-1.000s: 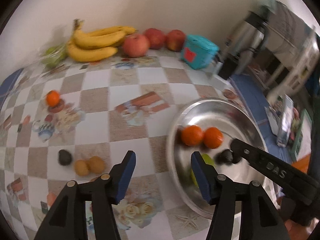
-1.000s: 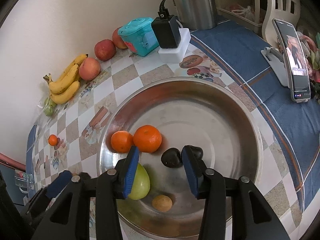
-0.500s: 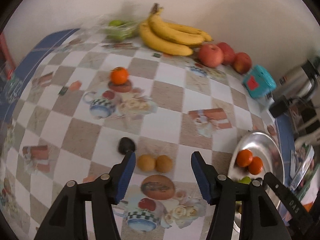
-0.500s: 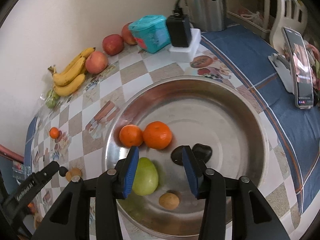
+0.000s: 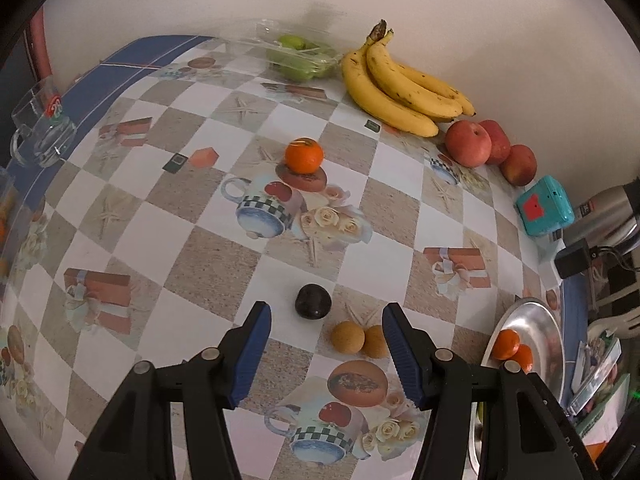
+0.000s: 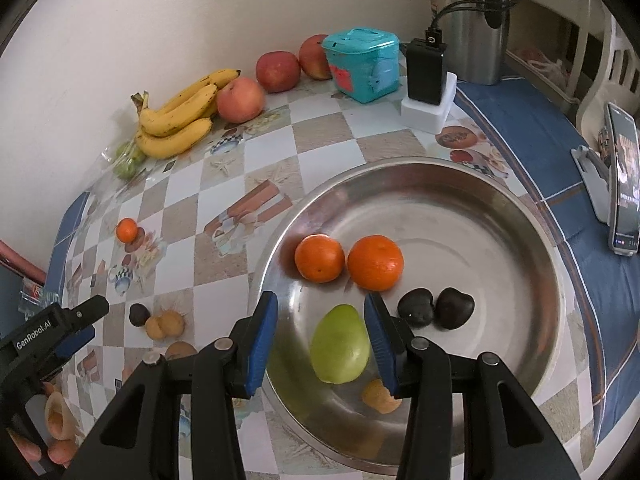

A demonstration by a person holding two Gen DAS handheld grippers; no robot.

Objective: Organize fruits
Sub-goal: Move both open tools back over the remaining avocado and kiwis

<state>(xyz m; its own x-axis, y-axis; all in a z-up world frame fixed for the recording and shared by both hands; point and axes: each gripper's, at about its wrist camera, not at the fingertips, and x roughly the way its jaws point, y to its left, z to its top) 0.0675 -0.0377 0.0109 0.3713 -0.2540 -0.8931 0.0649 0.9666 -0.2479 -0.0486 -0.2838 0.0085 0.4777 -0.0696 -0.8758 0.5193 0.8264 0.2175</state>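
My left gripper [image 5: 326,346] is open and empty above the table. A dark plum [image 5: 313,301] and two small tan fruits [image 5: 348,336] lie just ahead of its fingertips. A loose orange [image 5: 304,155] sits farther off. My right gripper [image 6: 320,334] is open and empty over the steel bowl [image 6: 532,216], which holds two oranges [image 6: 320,258], a green pear [image 6: 340,346], two dark plums [image 6: 416,307] and a tan fruit [image 6: 380,396]. The left gripper [image 6: 86,322] shows at the left of the right wrist view.
Bananas [image 5: 394,86], red apples [image 5: 468,144] and a clear box of green fruit [image 5: 300,56] line the wall. A teal box [image 6: 362,64], a charger [image 6: 426,76] and a kettle [image 6: 472,20] stand behind the bowl. A phone on a stand [image 6: 622,184] is at right. A glass mug [image 5: 42,128] is at left.
My left gripper has swung left from the bowl to the plum and tan fruits on the table. My right gripper has drawn back a little over the bowl, still open.
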